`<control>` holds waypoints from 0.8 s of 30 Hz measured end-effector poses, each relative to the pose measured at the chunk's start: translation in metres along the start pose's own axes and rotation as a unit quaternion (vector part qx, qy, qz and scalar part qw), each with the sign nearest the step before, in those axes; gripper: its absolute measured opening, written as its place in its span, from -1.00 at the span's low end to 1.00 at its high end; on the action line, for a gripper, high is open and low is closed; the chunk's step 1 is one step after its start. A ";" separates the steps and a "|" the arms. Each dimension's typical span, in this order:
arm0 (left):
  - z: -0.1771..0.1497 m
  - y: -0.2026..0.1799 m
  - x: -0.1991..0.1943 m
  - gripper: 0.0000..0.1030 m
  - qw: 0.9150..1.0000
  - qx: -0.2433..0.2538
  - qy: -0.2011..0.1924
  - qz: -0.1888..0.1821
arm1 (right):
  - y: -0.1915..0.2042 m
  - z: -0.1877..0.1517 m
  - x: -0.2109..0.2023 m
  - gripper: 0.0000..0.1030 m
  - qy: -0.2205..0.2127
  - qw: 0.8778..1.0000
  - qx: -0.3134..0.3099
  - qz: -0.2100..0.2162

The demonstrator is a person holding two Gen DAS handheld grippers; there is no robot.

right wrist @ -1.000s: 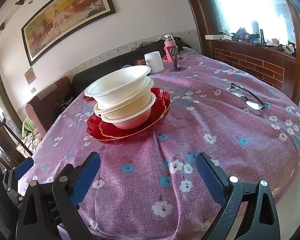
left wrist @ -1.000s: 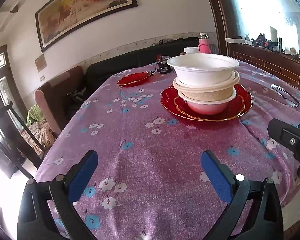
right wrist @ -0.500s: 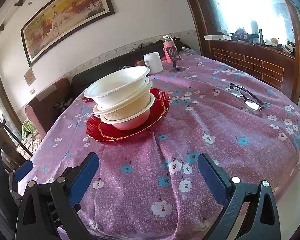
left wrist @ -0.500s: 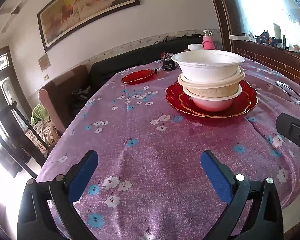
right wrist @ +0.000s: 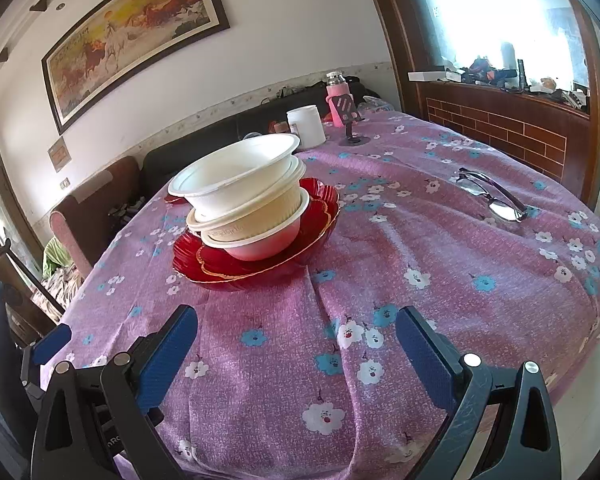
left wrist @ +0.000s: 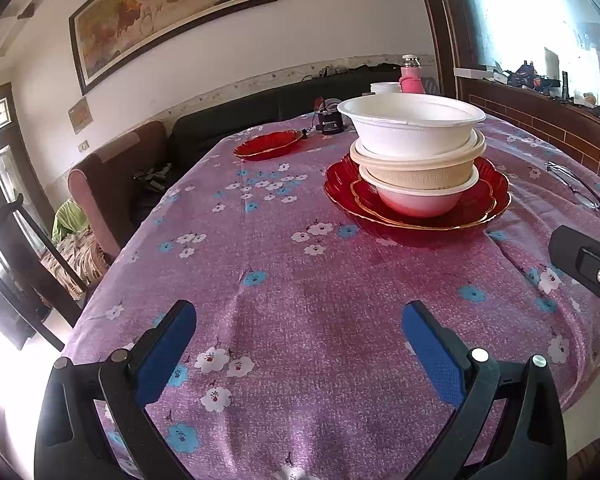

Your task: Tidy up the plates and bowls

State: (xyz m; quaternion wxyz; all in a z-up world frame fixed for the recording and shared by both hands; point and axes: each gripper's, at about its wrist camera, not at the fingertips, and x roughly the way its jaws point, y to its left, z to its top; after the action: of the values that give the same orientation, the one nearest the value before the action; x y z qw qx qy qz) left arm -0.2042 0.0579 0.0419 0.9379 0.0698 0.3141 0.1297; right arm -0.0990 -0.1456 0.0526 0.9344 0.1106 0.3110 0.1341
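Ahead of the left gripper point(left wrist: 298, 344), whose jaws are spread wide and empty, a lone red plate point(left wrist: 269, 145) is seen far off; right of it, beyond the equally open right gripper point(right wrist: 296, 346), three nested bowls point(right wrist: 242, 196) are stacked on red plates point(right wrist: 256, 254).

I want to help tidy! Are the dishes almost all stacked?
Nearly. Three bowls sit nested on the stacked red plates. Nothing is in hand: the left gripper and right gripper are open. One small red plate lies apart across the table.
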 end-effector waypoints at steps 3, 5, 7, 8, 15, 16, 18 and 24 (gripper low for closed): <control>0.000 0.000 0.000 1.00 1.000 0.000 0.000 0.001 | 0.000 0.000 0.000 0.96 -0.001 1.000 0.000 0.000; 0.000 0.000 0.001 1.00 1.000 -0.001 0.001 0.000 | 0.000 0.000 0.000 0.96 -0.002 1.000 0.001 -0.001; 0.000 0.000 0.001 1.00 1.000 -0.001 0.003 -0.001 | 0.000 -0.001 0.001 0.96 -0.001 1.000 0.001 0.000; 0.000 0.000 0.001 1.00 1.000 -0.001 0.003 -0.001 | 0.000 -0.001 0.001 0.96 0.000 1.000 0.001 0.000; 0.000 0.000 0.003 1.00 1.000 0.000 0.005 -0.004 | 0.001 -0.002 0.002 0.96 0.003 1.000 0.000 0.001; 0.000 0.000 0.003 1.00 1.000 0.000 0.006 -0.005 | 0.001 -0.002 0.002 0.96 0.004 1.000 -0.001 0.001; 0.000 0.000 0.003 1.00 1.000 0.000 0.006 -0.005 | 0.001 -0.002 0.003 0.96 0.004 1.000 -0.001 0.001; 0.000 0.000 0.004 1.00 1.000 0.000 0.009 -0.007 | 0.002 -0.003 0.004 0.96 0.007 1.000 0.000 0.001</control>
State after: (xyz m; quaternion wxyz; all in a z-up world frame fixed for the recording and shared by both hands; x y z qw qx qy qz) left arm -0.2016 0.0589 0.0396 0.9359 0.0665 0.3233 0.1235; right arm -0.0979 -0.1425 0.0487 0.9320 0.1098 0.3179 0.1354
